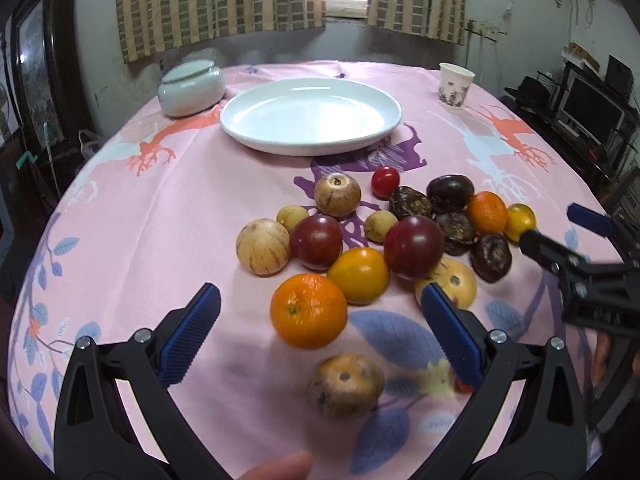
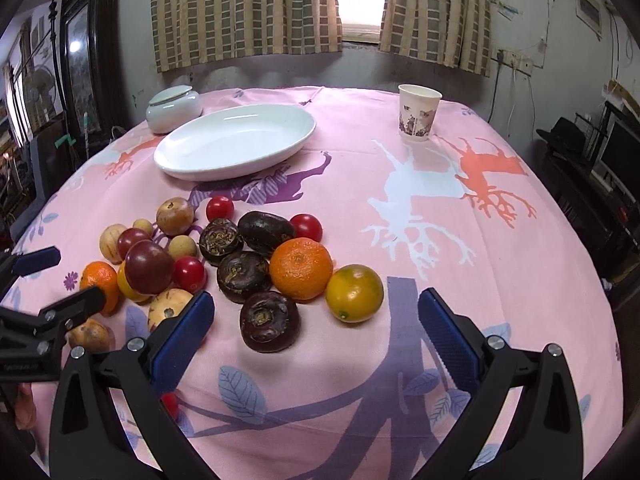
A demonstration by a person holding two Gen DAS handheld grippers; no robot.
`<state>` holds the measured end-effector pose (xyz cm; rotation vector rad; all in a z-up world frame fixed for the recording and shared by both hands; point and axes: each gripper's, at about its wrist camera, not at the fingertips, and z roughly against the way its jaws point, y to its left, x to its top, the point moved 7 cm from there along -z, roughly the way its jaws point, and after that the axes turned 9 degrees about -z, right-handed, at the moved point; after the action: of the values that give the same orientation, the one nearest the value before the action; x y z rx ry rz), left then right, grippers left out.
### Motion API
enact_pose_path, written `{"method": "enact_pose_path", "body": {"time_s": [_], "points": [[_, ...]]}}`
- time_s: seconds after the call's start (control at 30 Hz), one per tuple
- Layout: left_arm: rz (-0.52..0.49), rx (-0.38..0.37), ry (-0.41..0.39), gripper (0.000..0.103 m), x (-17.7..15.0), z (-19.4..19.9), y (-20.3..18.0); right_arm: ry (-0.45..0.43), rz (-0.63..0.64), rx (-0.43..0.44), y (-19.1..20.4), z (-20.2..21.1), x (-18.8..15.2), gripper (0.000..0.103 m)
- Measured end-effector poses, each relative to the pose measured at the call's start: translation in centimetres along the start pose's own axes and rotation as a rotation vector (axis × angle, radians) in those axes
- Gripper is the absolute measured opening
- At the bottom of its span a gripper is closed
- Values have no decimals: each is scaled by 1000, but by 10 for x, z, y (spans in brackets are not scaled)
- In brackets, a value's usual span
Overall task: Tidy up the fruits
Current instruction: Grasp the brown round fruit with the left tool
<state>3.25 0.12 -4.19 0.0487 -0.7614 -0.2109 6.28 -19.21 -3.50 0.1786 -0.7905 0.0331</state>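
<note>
Fruits lie in a loose heap on the pink cloth of the desk, and none is yet in the white oval plate; so, as I judge, the organizing has hardly begun and nearly all of it is left. Nearest to the left gripper is a brownish fruit, and just beyond it an orange mandarin; both sit between its blue pads, which are spread wide and hold nothing. The right gripper is also wide open and empty; a dark round fruit lies just ahead of its gap, with a second mandarin and a yellow-green citrus close behind. Farther on are more dark fruits, purple plums, pale striped ones and small red tomatoes, many touching each other; then the plate, bare; and at the far edge a lidded pale jar and a paper cup. Both grippers hover low over the near side of the heap, pointing forward, side by side.
</note>
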Motion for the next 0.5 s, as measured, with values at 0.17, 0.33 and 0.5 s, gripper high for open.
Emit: {"method": "enact_pose_path", "body": {"time_s": [0.17,0.33,0.5], "points": [[-21,-18,36,101,-25,15,-3,-24,34,10,7,9,1,102],[-15,-35,91,101,-47,6,-12,-28,36,10,9,11,0,102],[6,-52,121,95,-53,-2,-15,-17,3,-2,1,10,0,102]]}}
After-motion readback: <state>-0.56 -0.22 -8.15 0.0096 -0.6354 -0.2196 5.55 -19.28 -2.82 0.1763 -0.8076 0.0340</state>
